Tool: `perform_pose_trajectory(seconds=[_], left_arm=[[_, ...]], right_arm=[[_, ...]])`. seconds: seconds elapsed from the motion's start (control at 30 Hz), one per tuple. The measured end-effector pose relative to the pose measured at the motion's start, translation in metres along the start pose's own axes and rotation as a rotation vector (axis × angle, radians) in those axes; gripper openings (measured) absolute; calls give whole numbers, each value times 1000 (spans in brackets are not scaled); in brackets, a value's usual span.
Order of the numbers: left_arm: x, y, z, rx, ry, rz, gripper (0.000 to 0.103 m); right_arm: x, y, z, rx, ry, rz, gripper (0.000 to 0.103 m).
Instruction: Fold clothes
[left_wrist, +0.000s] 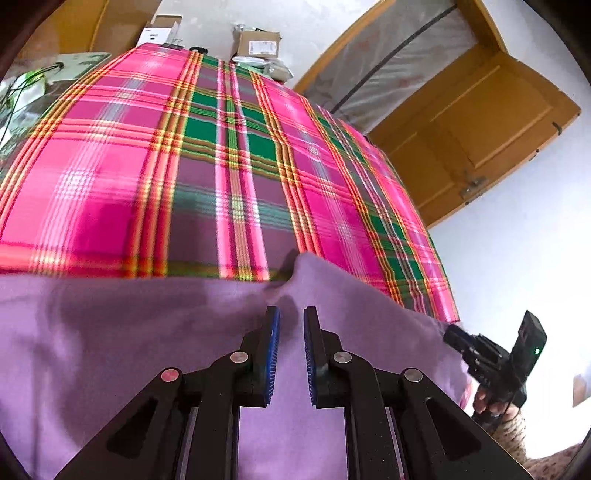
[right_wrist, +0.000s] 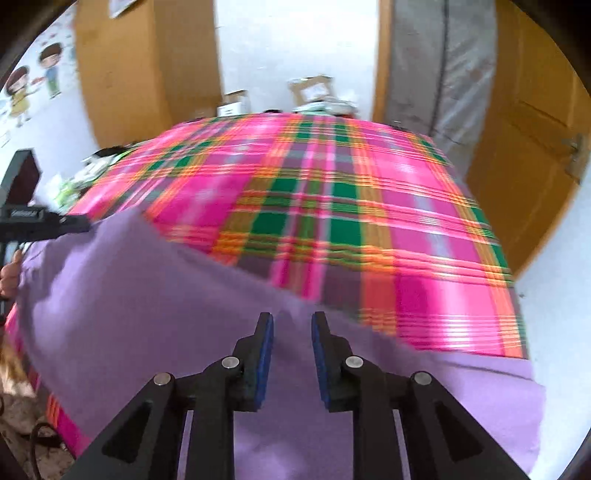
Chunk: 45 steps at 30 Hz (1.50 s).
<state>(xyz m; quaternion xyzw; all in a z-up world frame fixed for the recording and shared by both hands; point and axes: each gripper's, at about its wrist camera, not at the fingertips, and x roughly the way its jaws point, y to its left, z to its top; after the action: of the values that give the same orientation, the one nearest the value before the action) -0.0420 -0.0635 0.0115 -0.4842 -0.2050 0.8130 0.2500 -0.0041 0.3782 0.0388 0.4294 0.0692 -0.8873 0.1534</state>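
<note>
A plain purple cloth (left_wrist: 110, 350) lies over the near part of a bed covered by a pink and green plaid blanket (left_wrist: 184, 166). My left gripper (left_wrist: 291, 314) has its blue pads close together, and a raised fold of the cloth runs into the narrow gap. In the right wrist view the left gripper (right_wrist: 83, 222) holds up the far left corner of the purple cloth (right_wrist: 147, 314). My right gripper (right_wrist: 291, 319) stands open over the cloth's far edge, its pads apart and pressing on nothing. From the left wrist view, the right gripper (left_wrist: 448, 332) sits at the cloth's right corner.
Cardboard boxes (left_wrist: 258, 42) and clutter stand against the white wall beyond the bed. A wooden door (left_wrist: 480, 140) stands open on the right, beside a plastic-wrapped panel (right_wrist: 443, 74). A wooden wardrobe (right_wrist: 122, 66) is at the far left. A person's hand (left_wrist: 484, 400) grips the right tool.
</note>
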Motion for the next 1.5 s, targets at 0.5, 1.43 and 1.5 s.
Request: perform_pose_trajectory(seconds=[0.5,1.43,1.5], left_arm=[[-63,51,-62,-67,-55,89,14],[-149,98,-162,-115,-190,82,14],[-150,100,-161,-120,-196,88,14]], right_arm=[[-34,7,-58,178,-49,-155,32],[-29,141,-57,-60,-118,62,32],[-25,147,-59,-62,-101,82,32]])
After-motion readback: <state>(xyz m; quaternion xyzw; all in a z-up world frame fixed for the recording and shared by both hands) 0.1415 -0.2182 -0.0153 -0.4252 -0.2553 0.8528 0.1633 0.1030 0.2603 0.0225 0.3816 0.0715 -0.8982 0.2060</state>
